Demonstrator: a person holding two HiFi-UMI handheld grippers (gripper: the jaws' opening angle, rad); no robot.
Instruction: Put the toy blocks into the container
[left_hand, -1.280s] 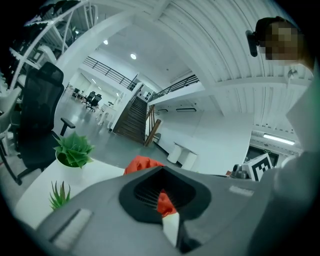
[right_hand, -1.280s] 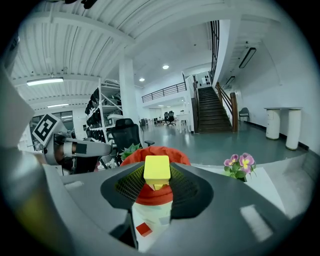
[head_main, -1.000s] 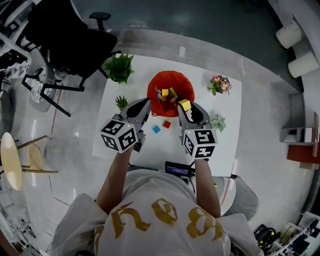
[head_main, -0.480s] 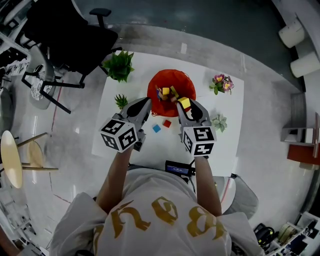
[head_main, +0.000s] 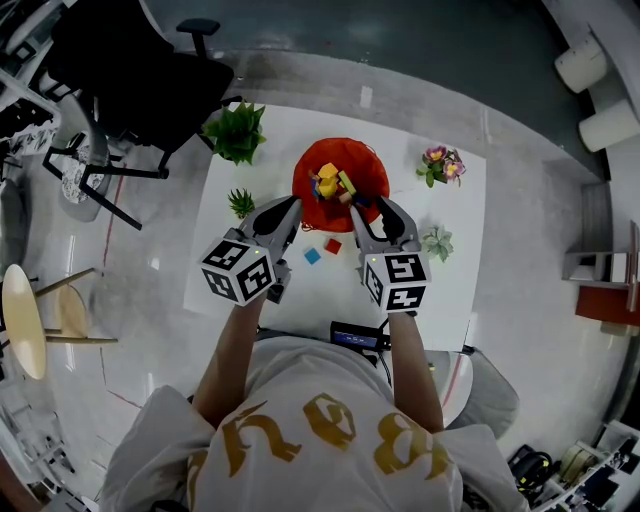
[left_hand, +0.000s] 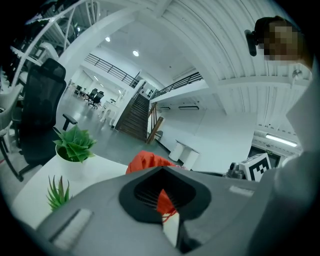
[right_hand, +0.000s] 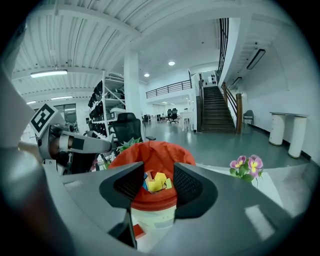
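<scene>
The red container (head_main: 340, 170) stands at the back middle of the white table (head_main: 445, 290), and a yellow block (head_main: 327, 172) lies on top of the other blocks inside it. My right gripper (head_main: 372, 205) hovers at the container's near rim, open and empty; in the right gripper view the container (right_hand: 150, 152) and its blocks (right_hand: 155, 182) show between the jaws. My left gripper (head_main: 290, 207) is shut and empty, left of the container (left_hand: 147, 161). A red block (head_main: 333, 246) and a blue block (head_main: 313, 257) lie on the table between the grippers.
A large potted plant (head_main: 238, 132) and a small one (head_main: 241, 203) stand at the table's left. Pink flowers (head_main: 439, 168) and a small succulent (head_main: 436, 244) stand at its right. A dark device (head_main: 355, 338) sits at the near edge. A black chair (head_main: 140, 70) stands beyond.
The yellow block that was between my right gripper's jaws now lies in the container; the right jaws have opened. The left gripper has barely moved.
</scene>
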